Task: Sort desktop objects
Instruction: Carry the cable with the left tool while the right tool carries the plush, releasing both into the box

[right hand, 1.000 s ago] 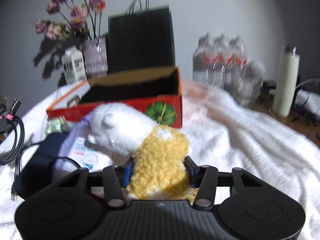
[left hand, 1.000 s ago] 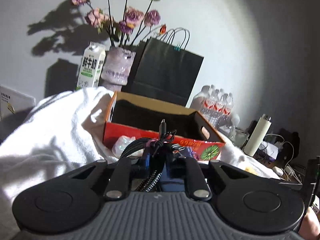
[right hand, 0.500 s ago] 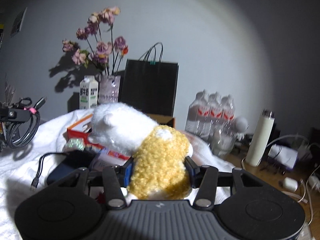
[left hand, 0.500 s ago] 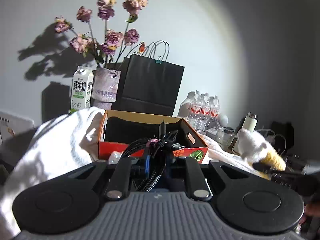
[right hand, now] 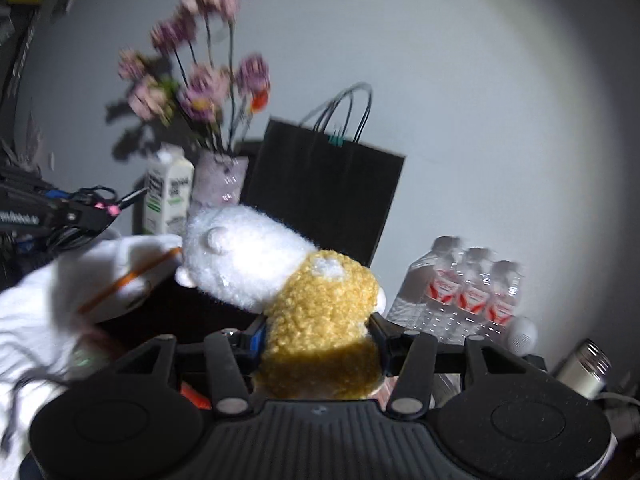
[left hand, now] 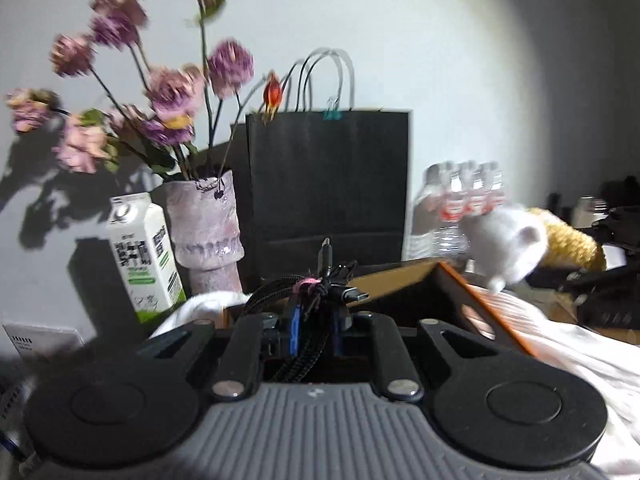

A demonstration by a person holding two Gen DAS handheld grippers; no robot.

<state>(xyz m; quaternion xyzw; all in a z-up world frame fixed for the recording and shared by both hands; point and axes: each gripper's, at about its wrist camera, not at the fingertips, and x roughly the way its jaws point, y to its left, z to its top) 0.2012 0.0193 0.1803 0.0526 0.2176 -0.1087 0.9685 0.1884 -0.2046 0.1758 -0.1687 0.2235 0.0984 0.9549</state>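
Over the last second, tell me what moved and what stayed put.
Both hand-held grippers rose off the white cloth and moved toward the orange box. The left hand-held gripper carried the cable bundle, the right hand-held gripper the plush toy. Both grips stayed shut; nothing was released.

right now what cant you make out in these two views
- Inside of the cardboard box: dark in both views; the left gripper and its cable bundle cover its near part in the left view.
- Plush toy: the right gripper hides its lower end in the right view.
- Milk carton: print too small and blurred to read.
- Flowers: motion-blurred.
- Steel bottle: cut off behind the gripper body.
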